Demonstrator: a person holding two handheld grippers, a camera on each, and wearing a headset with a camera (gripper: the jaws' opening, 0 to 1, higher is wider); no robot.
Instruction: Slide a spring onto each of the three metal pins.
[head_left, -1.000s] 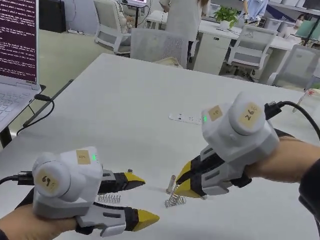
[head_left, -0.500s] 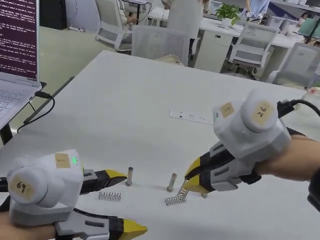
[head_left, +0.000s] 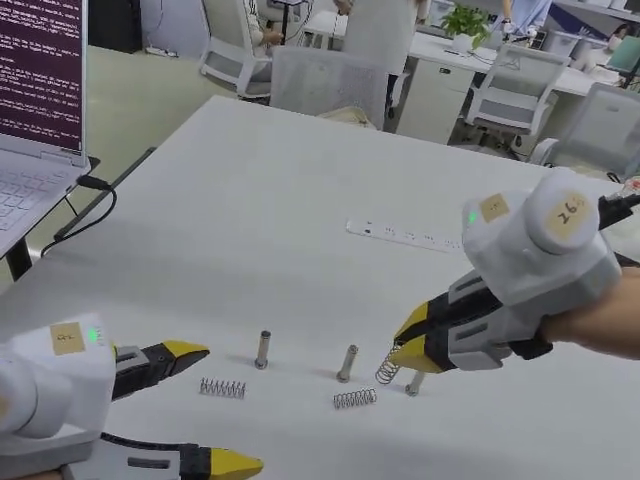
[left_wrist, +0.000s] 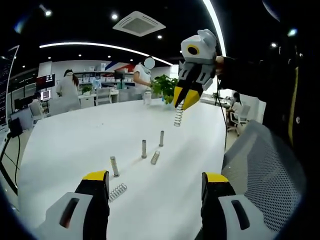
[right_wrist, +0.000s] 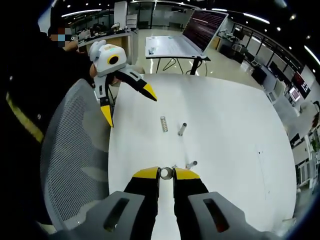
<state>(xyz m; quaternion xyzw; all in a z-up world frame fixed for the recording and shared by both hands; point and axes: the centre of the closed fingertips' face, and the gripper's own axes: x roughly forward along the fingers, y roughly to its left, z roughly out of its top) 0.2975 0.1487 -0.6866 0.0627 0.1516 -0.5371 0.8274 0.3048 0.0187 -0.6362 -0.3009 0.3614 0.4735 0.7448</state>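
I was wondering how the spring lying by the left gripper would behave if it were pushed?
The spring lies on its side on the smooth table, so it would probably roll. It looks like thin open wire, so likely light and squashy if the left gripper pinches it.

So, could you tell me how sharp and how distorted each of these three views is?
Head view: sharp and evenly lit, with soft shadows under the pins on the table. Left gripper view: fisheye bows the ceiling light strip, which glares. Right gripper view: same bend at the table's edge; the held spring looks slightly soft.
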